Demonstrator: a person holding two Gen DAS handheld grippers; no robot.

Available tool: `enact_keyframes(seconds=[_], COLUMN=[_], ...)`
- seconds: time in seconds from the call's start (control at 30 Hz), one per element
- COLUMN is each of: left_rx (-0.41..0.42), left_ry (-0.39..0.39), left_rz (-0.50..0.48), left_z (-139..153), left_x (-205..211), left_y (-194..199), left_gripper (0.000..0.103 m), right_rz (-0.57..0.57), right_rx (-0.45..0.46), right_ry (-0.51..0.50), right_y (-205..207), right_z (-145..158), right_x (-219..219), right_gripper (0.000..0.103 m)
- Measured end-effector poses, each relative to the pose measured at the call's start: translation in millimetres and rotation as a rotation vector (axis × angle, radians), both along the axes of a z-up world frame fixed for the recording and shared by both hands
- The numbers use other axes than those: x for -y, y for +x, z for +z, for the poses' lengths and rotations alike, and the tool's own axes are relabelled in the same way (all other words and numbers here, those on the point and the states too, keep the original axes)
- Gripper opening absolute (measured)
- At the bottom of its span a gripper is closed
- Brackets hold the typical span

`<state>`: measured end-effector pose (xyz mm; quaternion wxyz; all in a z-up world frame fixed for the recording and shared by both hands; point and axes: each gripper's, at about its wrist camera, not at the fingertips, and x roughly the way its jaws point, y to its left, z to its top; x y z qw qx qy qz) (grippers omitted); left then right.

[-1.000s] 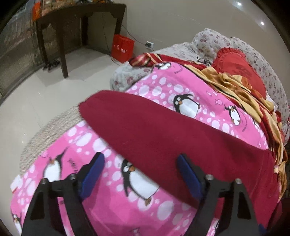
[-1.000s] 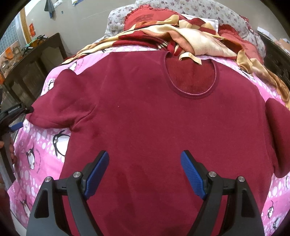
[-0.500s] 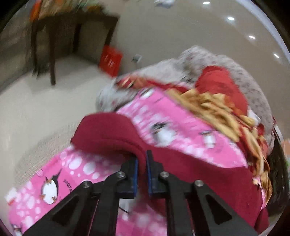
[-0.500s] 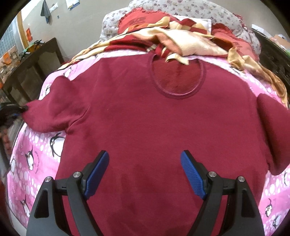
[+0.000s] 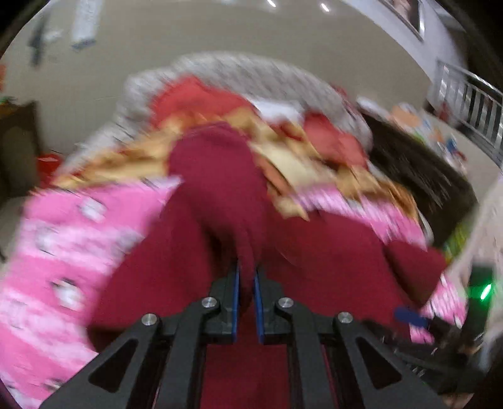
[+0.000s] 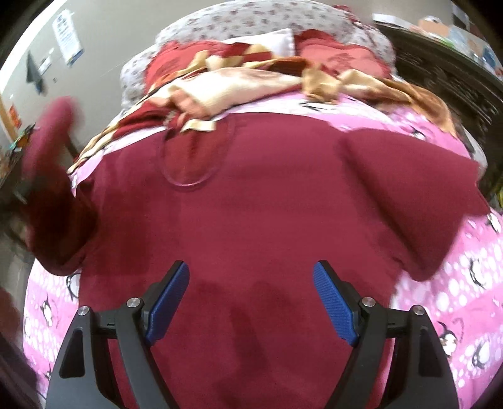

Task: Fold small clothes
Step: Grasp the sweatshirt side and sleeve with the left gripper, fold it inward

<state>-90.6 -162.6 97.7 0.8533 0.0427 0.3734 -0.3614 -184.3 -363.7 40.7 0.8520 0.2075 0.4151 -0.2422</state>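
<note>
A dark red short-sleeved top (image 6: 251,214) lies face up on a pink penguin-print sheet (image 6: 465,292). My left gripper (image 5: 246,283) is shut on the top's left sleeve (image 5: 220,176) and holds it lifted above the body of the top; that raised sleeve shows blurred at the left of the right wrist view (image 6: 50,151). My right gripper (image 6: 251,292) is open and empty, hovering over the lower body of the top. The right sleeve (image 6: 418,195) lies flat on the sheet.
A crumpled red and gold blanket (image 6: 239,78) and floral pillows (image 6: 251,22) lie beyond the top's neckline. Dark furniture (image 6: 446,78) stands at the right of the bed. The left wrist view is blurred by motion.
My left gripper closed on the left sleeve, lifted it and swung it over toward the middle of the top. My right gripper stayed open and shifted slightly over the top.
</note>
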Motion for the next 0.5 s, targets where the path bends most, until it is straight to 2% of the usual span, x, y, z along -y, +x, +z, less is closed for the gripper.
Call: enact_keyframes(seconds=[0.07, 0.13, 0.23, 0.27, 0.3, 0.33, 0.4, 0.5], left_rx=[-0.078, -0.108, -0.117, -0.110, -0.091, -0.053, 0.013, 0.079], left_ry=[0.057, 0.116, 0.115, 0.094, 0.074, 0.056, 0.067, 0.143], left_rz=[-0.060, -0.083, -0.097, -0.098, -0.094, -0.083, -0.060, 0.005], left_z=[-33.0, -49.7, -46.0, -37.9, -29.6, -21.1, -12.3, -12.1], left_x=[22.7, 28.1, 9.4, -2.2, -13.7, -27.2, -45.6, -69.3], left_y=[-7.1, -14.0, -22.2, -25.2, -32.1, -35.2, -33.3, -28.2], left_gripper=[0.009, 0.016, 0.047, 0.062, 0.071, 0.074, 0.082, 0.083], right_rz=[-0.022, -0.036, -0.037, -0.032, -0.025, -0.010, 0.016, 0.063], right_rx=[-0.008, -0.013, 0.003, 0.007, 0.012, 0.022, 0.038, 0.056], right_ry=[-0.010, -0.024, -0.030, -0.030, -0.028, -0.027, -0.033, -0.058], right_y=[-9.4, -15.6, -22.6, -21.8, -20.0, -16.0, -7.0, 13.9], right_z=[1.3, 4.5, 7.8, 8.6, 9.2, 10.5, 14.3, 23.8], right_x=[7.0, 12.6, 18.8, 19.9, 22.1, 23.9, 24.9, 20.5], right_gripper=[0.096, 0.096, 0.096, 0.096, 0.096, 0.096, 0.096, 0.096])
